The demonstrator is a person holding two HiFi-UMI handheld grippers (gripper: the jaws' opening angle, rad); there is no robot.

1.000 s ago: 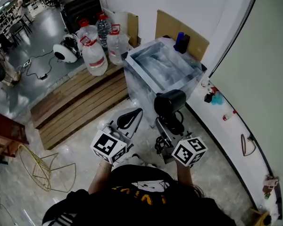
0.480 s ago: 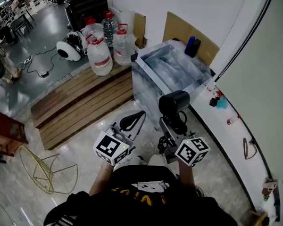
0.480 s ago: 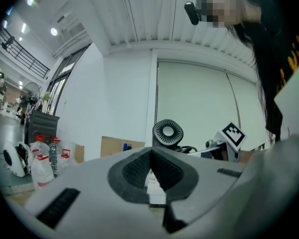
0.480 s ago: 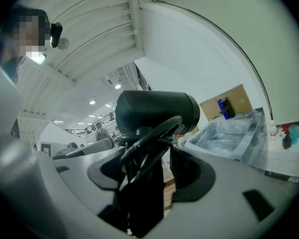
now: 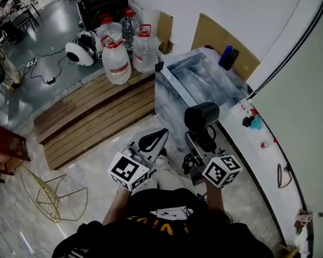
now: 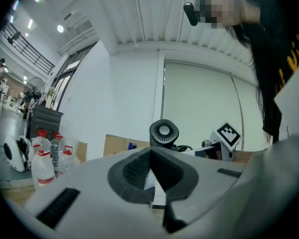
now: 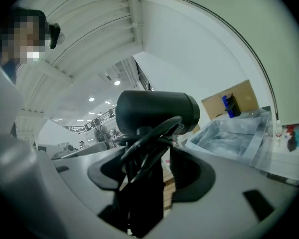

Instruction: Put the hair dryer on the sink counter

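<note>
A black hair dryer (image 5: 201,116) stands barrel-up in my right gripper (image 5: 196,142), which is shut on its handle with the coiled cord (image 5: 203,143) bunched against it. In the right gripper view the hair dryer's barrel (image 7: 157,111) fills the middle above the right gripper (image 7: 154,161). It hangs over the floor just in front of the marble-patterned sink counter (image 5: 169,104), whose basin (image 7: 229,133) lies beyond it. My left gripper (image 5: 155,139) is beside it on the left, shut with nothing in it. The left gripper view has the left gripper (image 6: 150,156) with its pads together and the hair dryer (image 6: 164,132) behind it.
Several large water bottles (image 5: 116,59) stand on a wooden pallet (image 5: 91,112) to the left of the sink. Cardboard (image 5: 218,39) and a blue bottle (image 5: 224,57) are behind it. A white curved ledge (image 5: 261,160) with small items runs along the right. A yellow wire frame (image 5: 43,192) lies at the left.
The view has drifted slightly, so the sink counter and bottles sit a little further right. Both grippers keep their pose and the hair dryer stays held.
</note>
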